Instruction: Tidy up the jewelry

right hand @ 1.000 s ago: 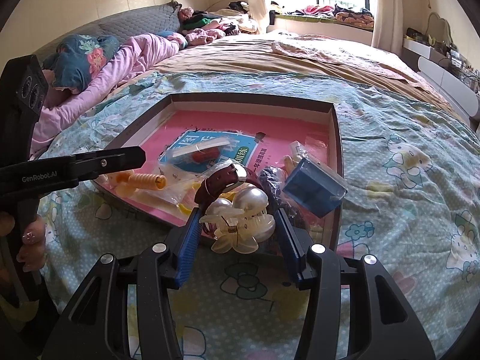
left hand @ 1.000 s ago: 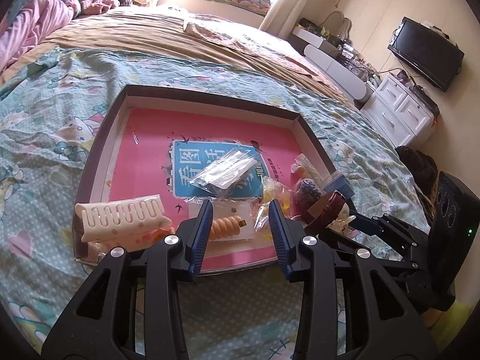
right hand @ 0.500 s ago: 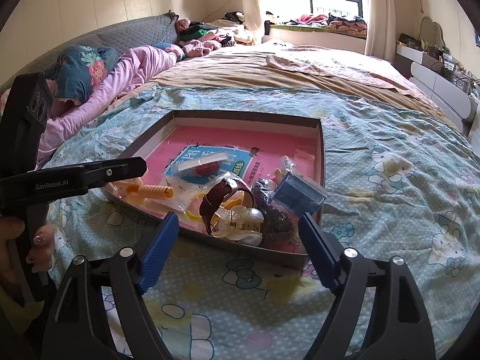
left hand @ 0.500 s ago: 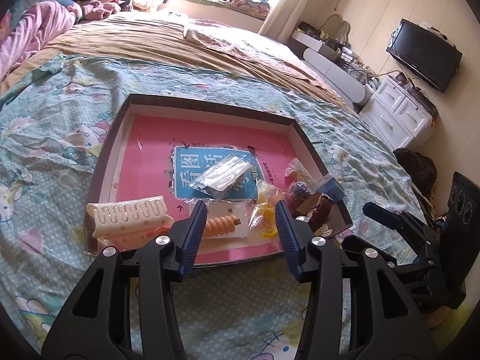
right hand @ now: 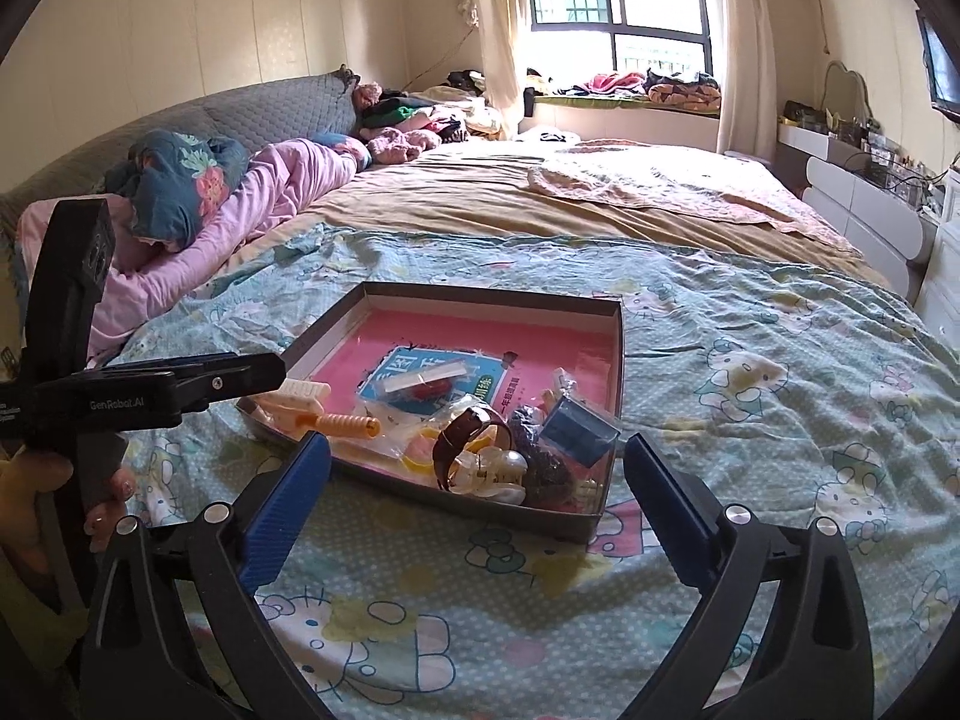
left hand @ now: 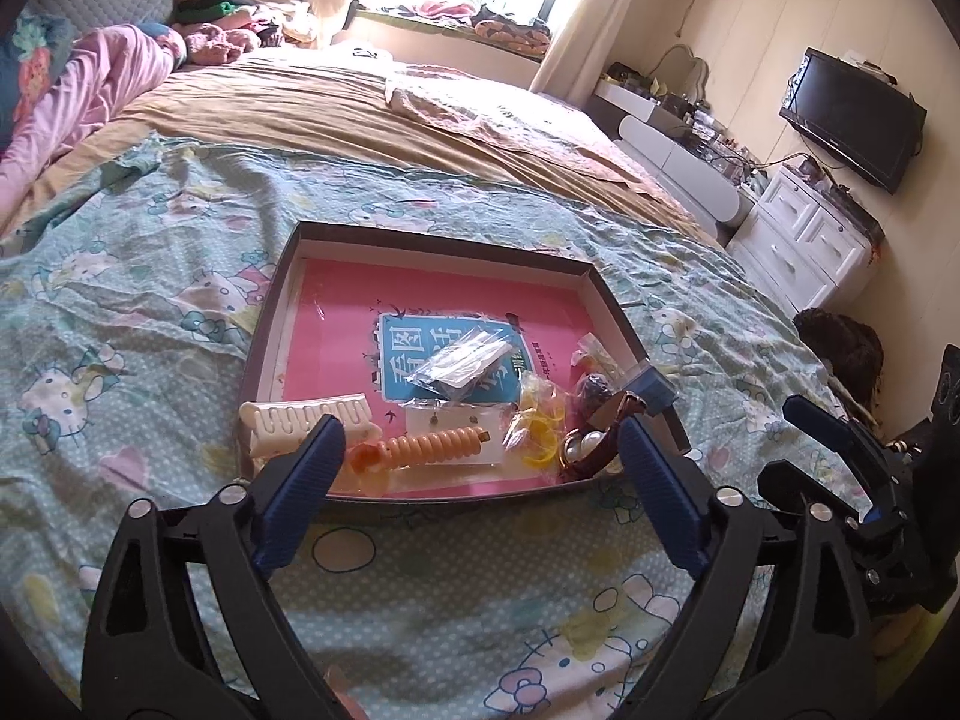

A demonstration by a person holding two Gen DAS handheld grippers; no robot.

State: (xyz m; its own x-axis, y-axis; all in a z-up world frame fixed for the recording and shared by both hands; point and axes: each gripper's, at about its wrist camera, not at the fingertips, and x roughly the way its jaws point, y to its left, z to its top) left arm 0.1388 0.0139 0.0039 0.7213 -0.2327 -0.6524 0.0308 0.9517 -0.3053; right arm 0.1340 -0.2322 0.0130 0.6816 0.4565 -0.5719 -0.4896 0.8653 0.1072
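A shallow dark box with a pink floor lies on the bed; it also shows in the right wrist view. It holds a white comb clip, an orange spiral clip, a clear bag, yellow rings, a brown watch, a pearl claw clip and a blue box. My left gripper is open and empty, just short of the box's near edge. My right gripper is open and empty, near the box's front corner.
The bed has a Hello Kitty sheet and a tan blanket. Pink bedding and pillows lie at the far left. A white dresser and a TV stand at the right.
Both grippers have pulled back from the box and opened wide. The right gripper has let go of the pearl claw clip, which now lies in the box.
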